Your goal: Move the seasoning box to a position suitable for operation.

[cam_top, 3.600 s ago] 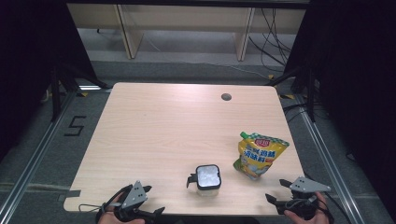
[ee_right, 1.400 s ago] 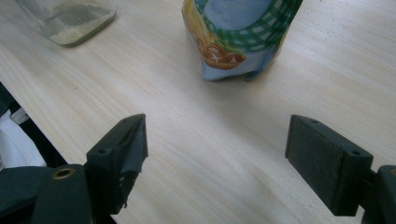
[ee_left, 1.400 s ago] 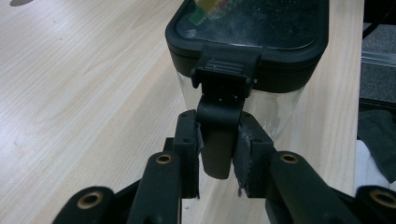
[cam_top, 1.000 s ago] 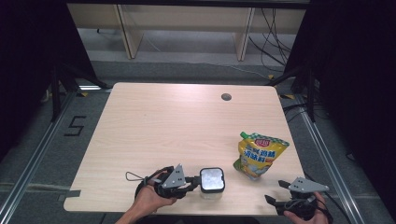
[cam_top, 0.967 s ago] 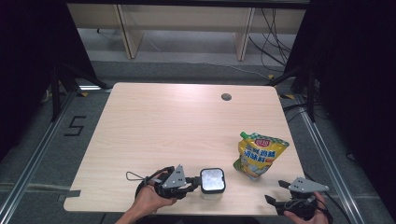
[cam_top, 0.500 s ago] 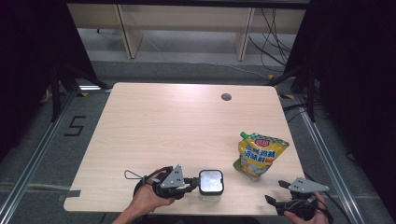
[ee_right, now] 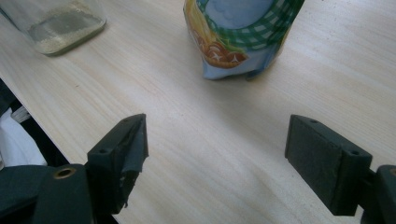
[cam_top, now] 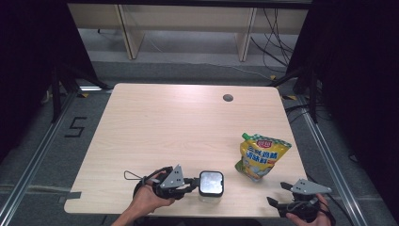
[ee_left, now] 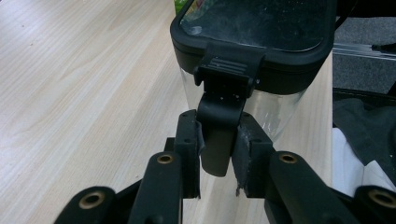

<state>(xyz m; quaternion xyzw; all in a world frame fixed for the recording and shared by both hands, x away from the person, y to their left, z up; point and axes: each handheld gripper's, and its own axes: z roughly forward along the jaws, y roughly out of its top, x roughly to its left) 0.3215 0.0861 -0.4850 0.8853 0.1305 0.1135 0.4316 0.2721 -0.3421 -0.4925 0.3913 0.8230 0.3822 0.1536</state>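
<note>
The left gripper (ee_left: 216,161) pinches the black latch (ee_left: 218,126) that hangs down the side of a clear jar (cam_top: 211,184). In the left gripper view both pads press on the latch from either side, with its lower end sticking out below them. The latch is hinged to the jar's black lid (ee_left: 254,42), which has a see-through top. Below the lid the jar's clear wall curves down to the table.

In the high view the left gripper (cam_top: 190,183) lies low over the table (cam_top: 188,122), pointing right at the jar, with the left hand (cam_top: 148,197) wrapped around its body. A thin cable loops out to the left of the hand. The jar stands near the table's front edge, about midway along it.

To the jar's right, a little farther back and well apart from it, a yellow pouch (cam_top: 261,157) with a green cap stands upright.

The right gripper (cam_top: 277,203) sits at the table's front right corner, held in the right hand (cam_top: 310,217), with a grey plate on top. In the right gripper view its jaws are spread wide with only bare wood between them. Beyond them stands the pouch (ee_right: 240,35), near but not touching. The jar's base (ee_right: 60,23) is at the upper left of that view.

A small round hole (cam_top: 228,98) marks the table's far side.
</note>
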